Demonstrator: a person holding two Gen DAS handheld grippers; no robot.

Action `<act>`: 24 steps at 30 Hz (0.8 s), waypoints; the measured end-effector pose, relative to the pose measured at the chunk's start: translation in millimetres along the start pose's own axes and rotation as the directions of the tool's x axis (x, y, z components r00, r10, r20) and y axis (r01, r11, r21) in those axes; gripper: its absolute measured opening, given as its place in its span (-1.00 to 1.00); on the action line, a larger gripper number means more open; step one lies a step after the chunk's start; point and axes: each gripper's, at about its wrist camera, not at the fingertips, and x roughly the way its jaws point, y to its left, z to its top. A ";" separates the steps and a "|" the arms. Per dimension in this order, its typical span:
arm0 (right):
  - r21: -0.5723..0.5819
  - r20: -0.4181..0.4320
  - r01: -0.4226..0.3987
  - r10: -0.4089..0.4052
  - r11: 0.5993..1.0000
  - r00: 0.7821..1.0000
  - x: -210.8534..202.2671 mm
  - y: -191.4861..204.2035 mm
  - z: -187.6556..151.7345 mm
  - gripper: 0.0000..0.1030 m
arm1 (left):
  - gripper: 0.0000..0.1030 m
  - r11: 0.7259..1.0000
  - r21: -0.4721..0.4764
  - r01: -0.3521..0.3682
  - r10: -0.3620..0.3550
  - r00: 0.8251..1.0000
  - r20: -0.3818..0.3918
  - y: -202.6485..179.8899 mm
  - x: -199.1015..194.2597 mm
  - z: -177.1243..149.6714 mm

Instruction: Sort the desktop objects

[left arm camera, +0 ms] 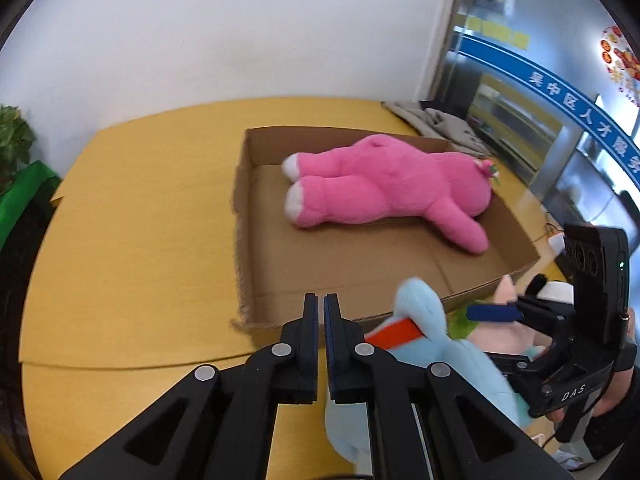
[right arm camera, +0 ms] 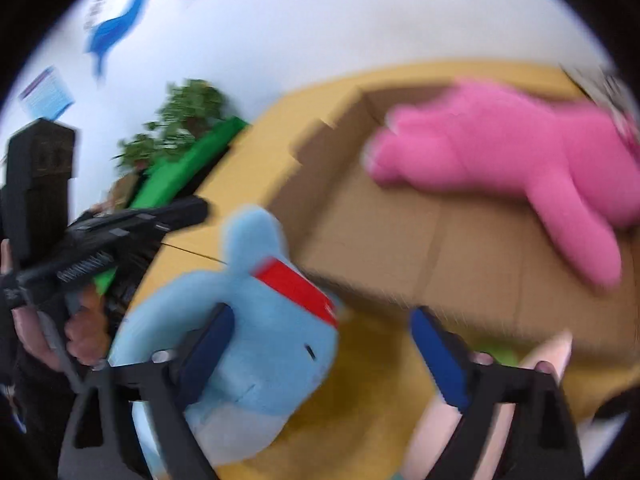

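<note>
Pink toy [left arm camera: 384, 184] already lies in the cardboard box [left arm camera: 256, 276] near the desk's [left arm camera: 132, 216] far edge, so the right tool [right arm camera: 324, 356], spread wide, reaches for the blue toy [right arm camera: 256, 320] just outside it while the clenched, empty left tool [left arm camera: 321, 308] waits.

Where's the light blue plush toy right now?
The light blue plush toy lies on the yellow table, outside the cardboard box by its near wall, just right of the left tool.
</note>
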 end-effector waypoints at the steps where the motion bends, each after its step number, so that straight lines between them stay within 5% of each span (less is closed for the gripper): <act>1: 0.005 -0.002 0.003 -0.003 1.000 1.000 1.6 -0.7 0.7 0.77 | -0.74 1.000 -0.006 -0.005 0.005 1.000 0.004 1.4 -4.7 -5.0; 3: -0.015 -0.030 0.000 0.000 1.000 1.000 12.6 6.2 -2.1 0.77 | -0.35 1.000 -0.009 -0.009 0.009 1.000 0.010 1.8 -13.2 -14.3; 5: -0.034 -0.059 -0.004 0.002 0.999 0.998 23.6 13.2 -4.9 0.77 | 0.34 1.000 -0.009 -0.022 0.022 1.000 0.011 0.9 -19.1 -23.1; 11: -0.118 -0.047 -0.060 0.055 0.991 0.997 14.3 36.4 -10.4 0.77 | 0.36 0.987 -0.146 -0.062 0.065 0.998 0.017 31.5 -47.2 -64.7; 13: -0.131 -0.048 -0.069 0.063 0.989 0.997 4.5 36.5 -11.2 0.77 | 0.52 0.976 -0.217 -0.034 0.041 0.999 0.028 45.7 -62.9 -86.5; 15: -0.209 -0.095 -0.104 0.086 0.972 0.992 0.1 49.2 -15.1 0.77 | 0.71 0.962 -0.272 -0.019 0.026 0.999 0.021 55.6 -71.6 -106.3; 19: -0.348 -0.176 -0.140 0.082 0.927 0.981 23.8 86.1 -22.0 0.77 | 0.71 0.941 -0.338 -0.014 -0.003 0.999 -0.049 63.0 -65.0 -145.7; 24: -0.287 -0.205 -0.100 0.041 0.953 0.978 60.5 74.5 -22.5 0.54 | 0.71 0.890 -0.454 0.029 -0.076 0.994 -0.085 67.8 -45.7 -179.6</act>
